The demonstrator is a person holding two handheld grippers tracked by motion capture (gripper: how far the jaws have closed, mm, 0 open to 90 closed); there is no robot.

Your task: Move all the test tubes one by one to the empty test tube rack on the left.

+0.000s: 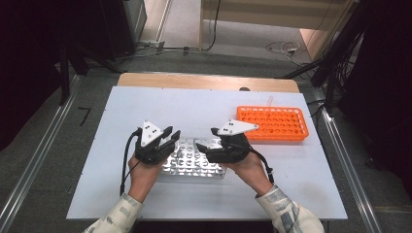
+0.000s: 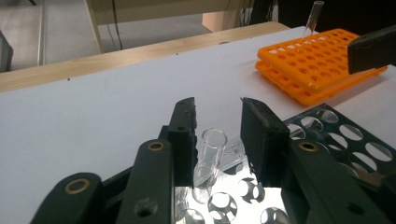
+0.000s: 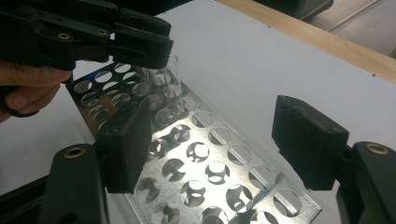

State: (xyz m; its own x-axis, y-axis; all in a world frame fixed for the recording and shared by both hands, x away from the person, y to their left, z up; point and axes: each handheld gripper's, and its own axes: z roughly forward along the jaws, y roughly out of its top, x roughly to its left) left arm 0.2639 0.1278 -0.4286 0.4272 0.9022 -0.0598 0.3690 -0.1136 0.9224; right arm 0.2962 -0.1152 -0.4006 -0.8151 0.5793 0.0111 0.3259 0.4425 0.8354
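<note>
The left gripper (image 2: 218,140) has its jaws parted around a clear glass tube (image 2: 210,158) that stands upright in a hole of the metal rack (image 1: 194,162). The tube sits against the left jaw, with a gap to the right jaw, so the pads do not clamp it. The tube's open rim rises between the jaw tips, above the rack's top plate.

The right gripper (image 3: 224,140) hovers over the same rack with its jaws spread wide and nothing between them; bare holes show beneath.

In the high view the two grippers (image 1: 158,143) (image 1: 214,141) face each other over the rack, left over its left end, right over its right end, close together.

The rack lies near the middle of the white bench (image 1: 145,102). Far right, well apart, sits an orange rack (image 1: 273,123) with one tube (image 2: 312,16) standing at its far edge. Open bench surface stretches far and left of the metal rack; a wooden edge (image 1: 209,81) runs along the far side.
</note>
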